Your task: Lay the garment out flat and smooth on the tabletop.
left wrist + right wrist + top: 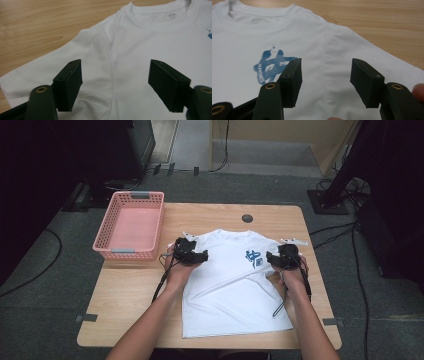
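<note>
A white T-shirt [230, 285] with a small blue print [253, 258] lies flat, front up, on the wooden table [135, 295], collar toward the far edge. My left gripper [200, 256] hovers over its left shoulder seam [110, 60], jaws open with nothing between them. Over the right shoulder seam [325, 62] hangs my right gripper [272, 260], also open and empty, with the blue print [272, 63] just beside its left jaw. Both sleeves spread out onto the wood.
A pink plastic basket [131, 225] stands at the table's far left corner. A round grommet [247, 218] sits near the far edge. Bare wood lies to the left of the shirt and along the right edge. Cables trail from both grippers toward the person.
</note>
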`<state>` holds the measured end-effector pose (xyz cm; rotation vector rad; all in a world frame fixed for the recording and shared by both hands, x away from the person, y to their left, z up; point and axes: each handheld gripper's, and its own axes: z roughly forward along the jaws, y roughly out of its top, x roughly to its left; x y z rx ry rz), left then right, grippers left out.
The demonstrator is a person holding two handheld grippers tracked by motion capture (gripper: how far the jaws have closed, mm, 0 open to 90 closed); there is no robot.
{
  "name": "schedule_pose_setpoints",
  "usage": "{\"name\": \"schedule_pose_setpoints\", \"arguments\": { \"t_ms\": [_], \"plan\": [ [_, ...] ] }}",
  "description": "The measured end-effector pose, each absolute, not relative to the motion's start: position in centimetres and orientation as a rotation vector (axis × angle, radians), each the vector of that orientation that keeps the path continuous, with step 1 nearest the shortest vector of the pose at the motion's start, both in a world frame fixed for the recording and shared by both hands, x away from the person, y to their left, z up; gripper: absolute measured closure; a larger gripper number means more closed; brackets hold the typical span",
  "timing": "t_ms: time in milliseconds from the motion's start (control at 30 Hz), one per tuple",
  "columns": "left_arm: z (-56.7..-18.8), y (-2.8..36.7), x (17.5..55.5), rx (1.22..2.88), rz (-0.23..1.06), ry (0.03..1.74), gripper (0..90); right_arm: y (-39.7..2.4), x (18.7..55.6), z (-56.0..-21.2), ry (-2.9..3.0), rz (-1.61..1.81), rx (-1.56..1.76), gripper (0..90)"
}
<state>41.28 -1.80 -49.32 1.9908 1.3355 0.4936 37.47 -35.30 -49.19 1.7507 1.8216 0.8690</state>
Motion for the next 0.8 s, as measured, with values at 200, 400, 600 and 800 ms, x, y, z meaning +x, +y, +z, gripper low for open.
{"name": "schedule_pose_setpoints", "arguments": {
  "t_ms": [200, 400, 600, 800],
  "plan": [
    [-50.8, -2.1, 42.4, 2.039, 0.495, 1.386, 32.7, -35.5, 38.9, -50.6, 1.816, 0.776, 1.778, 44.2],
    [-50.9, -2.3, 43.2, 2.049, 0.537, 1.382, 33.2, -35.4, 40.2, -51.2, 1.815, 0.731, 1.784, 43.8],
    [-50.8, -2.5, 45.2, 2.05, 0.536, 1.406, 33.0, -35.4, 42.0, -51.1, 1.81, 0.713, 1.806, 41.9],
    [-51.0, -3.0, 47.0, 2.022, 0.556, 1.404, 32.6, -35.4, 43.6, -51.2, 1.782, 0.718, 1.818, 41.4]
  ]
}}
